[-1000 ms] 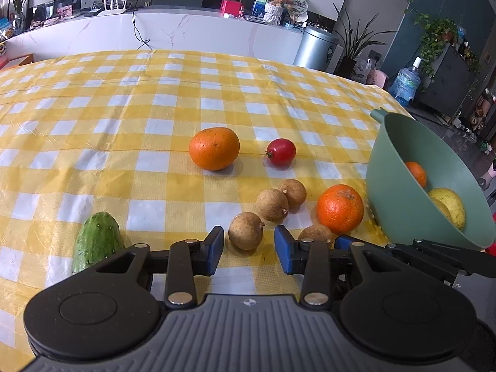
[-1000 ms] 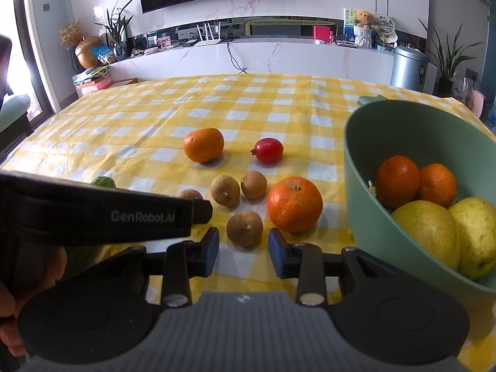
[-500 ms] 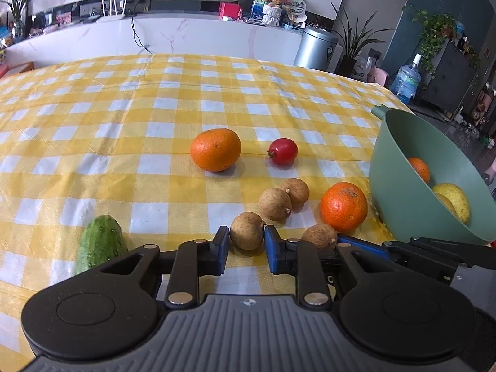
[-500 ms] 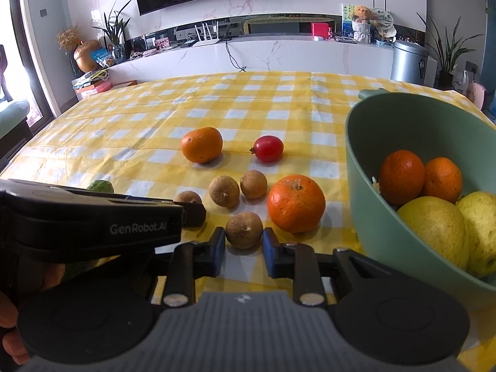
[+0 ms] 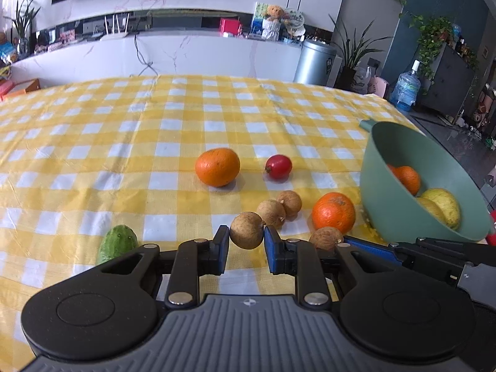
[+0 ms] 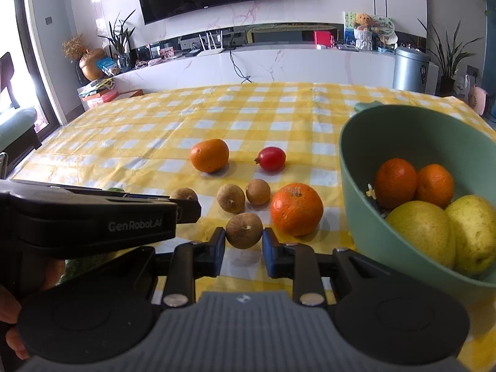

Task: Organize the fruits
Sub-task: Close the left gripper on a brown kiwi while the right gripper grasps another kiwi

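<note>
Both grippers closed in since 1 s ago | left gripper [image 5: 246,243] pinches longan [image 5: 247,230], frame centre | right gripper [image 6: 242,246] pinches brown fruit [image 6: 244,230] | step: pick | next: lift, carry to green bowl [image 6: 350,167] at right.

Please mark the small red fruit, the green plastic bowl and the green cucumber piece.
Small round red fruit [image 6: 270,158]: right wrist view, centre of its skin.
Green plastic bowl [image 6: 356,204]: right wrist view, outer wall below the rim.
Bumpy green cucumber piece [image 5: 119,240]: left wrist view, its visible rounded end.
</note>
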Tool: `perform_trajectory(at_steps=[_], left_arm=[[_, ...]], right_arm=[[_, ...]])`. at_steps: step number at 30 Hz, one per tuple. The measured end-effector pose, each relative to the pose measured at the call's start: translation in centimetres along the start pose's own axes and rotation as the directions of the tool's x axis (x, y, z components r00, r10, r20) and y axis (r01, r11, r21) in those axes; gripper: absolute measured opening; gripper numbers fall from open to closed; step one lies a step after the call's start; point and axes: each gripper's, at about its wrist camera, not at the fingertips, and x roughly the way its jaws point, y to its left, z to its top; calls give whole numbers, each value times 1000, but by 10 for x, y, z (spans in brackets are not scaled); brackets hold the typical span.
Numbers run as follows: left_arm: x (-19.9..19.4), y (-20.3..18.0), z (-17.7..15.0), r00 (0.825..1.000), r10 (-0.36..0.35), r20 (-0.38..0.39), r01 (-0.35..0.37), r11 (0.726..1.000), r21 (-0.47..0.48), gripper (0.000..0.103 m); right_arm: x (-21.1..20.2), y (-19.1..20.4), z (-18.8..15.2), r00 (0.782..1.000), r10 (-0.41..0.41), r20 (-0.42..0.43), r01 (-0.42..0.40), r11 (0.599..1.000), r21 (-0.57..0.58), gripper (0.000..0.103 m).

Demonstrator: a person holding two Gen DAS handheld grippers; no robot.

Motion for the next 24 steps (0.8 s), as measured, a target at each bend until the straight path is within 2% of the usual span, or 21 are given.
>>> perform_trajectory(at_steps=[7, 12, 19, 24], left_arm=[[-22, -7, 0, 999, 0, 38, 0, 1000, 9, 27], [-40, -14, 0, 996, -36, 79, 36, 999, 2, 27], [-68, -31, 4, 983, -87, 163, 82, 996, 33, 27], [-78, -47, 8, 975, -112, 189, 102, 993, 61, 27]], right_arm=[[-27, 1, -2, 999, -2, 41, 3, 1000, -28, 22], [-49, 0, -2, 997, -9, 73, 12, 999, -38, 22], [-83, -7, -4, 990, -38, 132, 45, 998, -49, 22], [-105, -20, -1, 981, -77, 181, 85, 996, -38, 22]])
